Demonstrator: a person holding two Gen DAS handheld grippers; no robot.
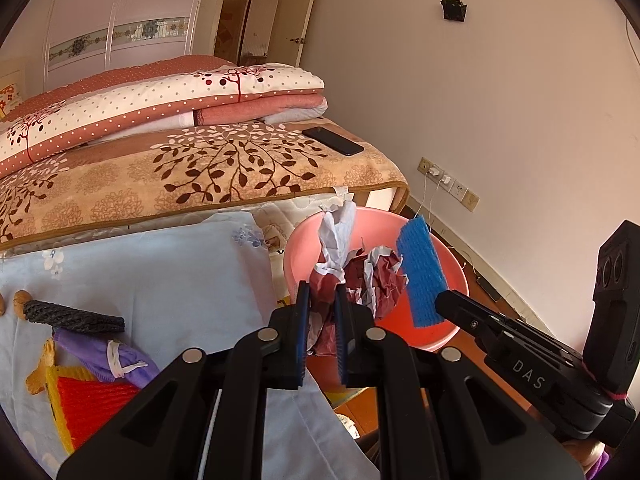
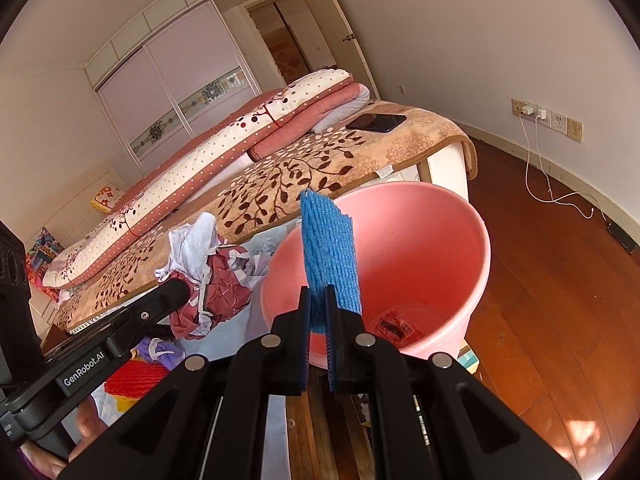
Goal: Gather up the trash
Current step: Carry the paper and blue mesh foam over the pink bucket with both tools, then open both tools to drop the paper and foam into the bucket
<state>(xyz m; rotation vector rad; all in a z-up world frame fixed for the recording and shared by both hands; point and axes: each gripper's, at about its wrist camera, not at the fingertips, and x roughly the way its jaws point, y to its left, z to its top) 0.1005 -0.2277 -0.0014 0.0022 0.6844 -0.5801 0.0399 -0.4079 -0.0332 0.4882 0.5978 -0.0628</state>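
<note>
A pink bucket stood on the wooden floor at the foot of the bed. Inside it, at the bottom, lay a small dark-printed wrapper; the rest of the inside showed bare. The left gripper was closed on a wad of crumpled red-and-white paper, held at the bucket's rim. The right gripper was clamped on a blue mesh sponge, standing upright above the bucket's mouth. A black phone lay on the bed's blanket.
</note>
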